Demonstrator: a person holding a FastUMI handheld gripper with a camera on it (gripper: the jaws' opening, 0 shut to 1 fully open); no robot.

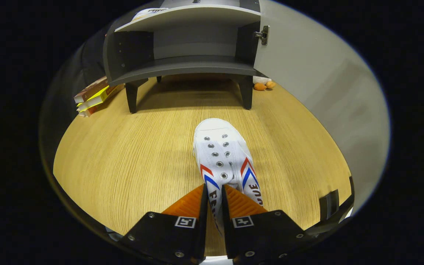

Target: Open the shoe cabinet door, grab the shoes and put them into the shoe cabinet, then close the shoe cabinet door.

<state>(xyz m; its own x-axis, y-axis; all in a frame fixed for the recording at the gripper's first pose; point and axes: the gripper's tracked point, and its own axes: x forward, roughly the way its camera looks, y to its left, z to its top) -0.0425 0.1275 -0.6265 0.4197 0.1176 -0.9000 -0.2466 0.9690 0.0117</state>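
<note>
**A:** What lies on the tabletop [123, 162], going left to right?

**B:** Far left, beside the cabinet's leg, is a stack of three books [93, 96]. Next comes the shoe cabinet [182, 66], dark, standing on short legs, with two shelves visible and nothing on the lower one. Its door [307, 84] is swung open on the right, with one hinge [262, 35] showing near the top. Behind the right leg sit a couple of small orange objects [264, 85], too small to identify.

**B:** In front, well short of the cabinet, is one white canvas shoe [222, 154], toe pointing toward the open shelves. It has red and blue chevrons on each side and two rows of metal eyelets, without laces.

**A:** And the tongs [215, 195]?

**B:** Clenched on the shoe. The two fingers pinch a thin flap of canvas at the heel end, seemingly one wall of the collar.

**A:** How should it handle?

**B:** I judge it light and soft. The canvas will fold, so the toe may droop or swing when lifted. The rubber sole is the stiffer part; a grip on the collar wall close to the heel looks the steadiest.

**A:** Counts?

**B:** One shoe, one cabinet, one door, three books.
</note>
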